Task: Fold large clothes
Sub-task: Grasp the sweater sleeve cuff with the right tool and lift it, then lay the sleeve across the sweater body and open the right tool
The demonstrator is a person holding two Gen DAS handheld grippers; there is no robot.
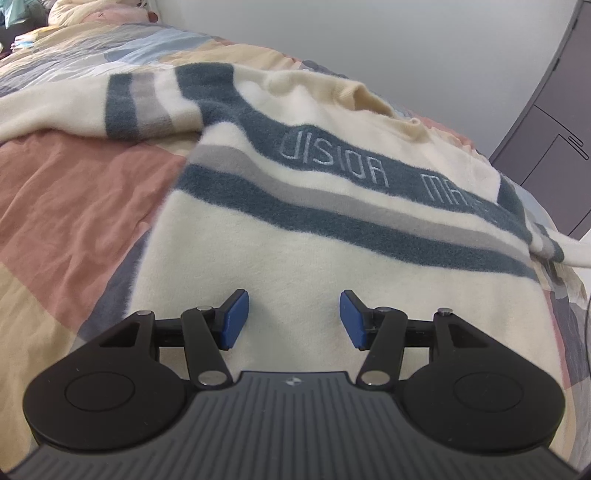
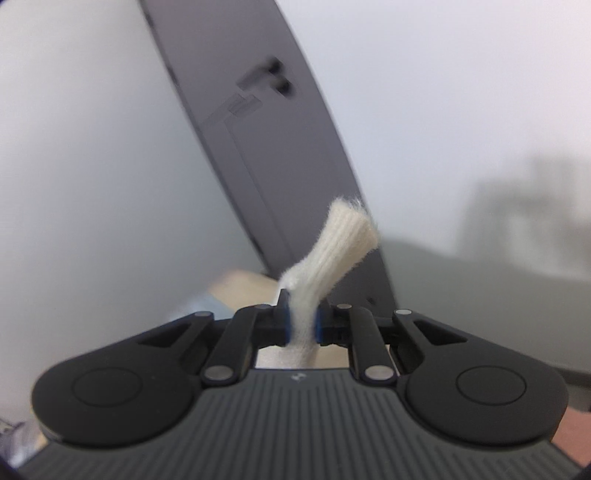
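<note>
A cream sweater (image 1: 295,236) with teal and grey stripes and pale lettering lies spread front-up on the bed. Its left sleeve (image 1: 74,107) stretches away to the left; the right sleeve (image 1: 569,251) runs off the right edge. My left gripper (image 1: 294,317) hovers over the sweater's lower body, open, its blue pads (image 1: 234,319) apart with nothing between them. In the right wrist view my right gripper (image 2: 302,321) is shut on a ribbed cream cuff (image 2: 332,243), which sticks up past the pads, lifted clear of the bed.
A patchwork quilt (image 1: 66,206) in pink, tan and blue covers the bed. A dark grey cabinet door (image 1: 554,129) stands at the right, also seen as a dark grey door (image 2: 266,147) ahead of the right gripper. Pillows (image 1: 92,14) lie at the far left corner.
</note>
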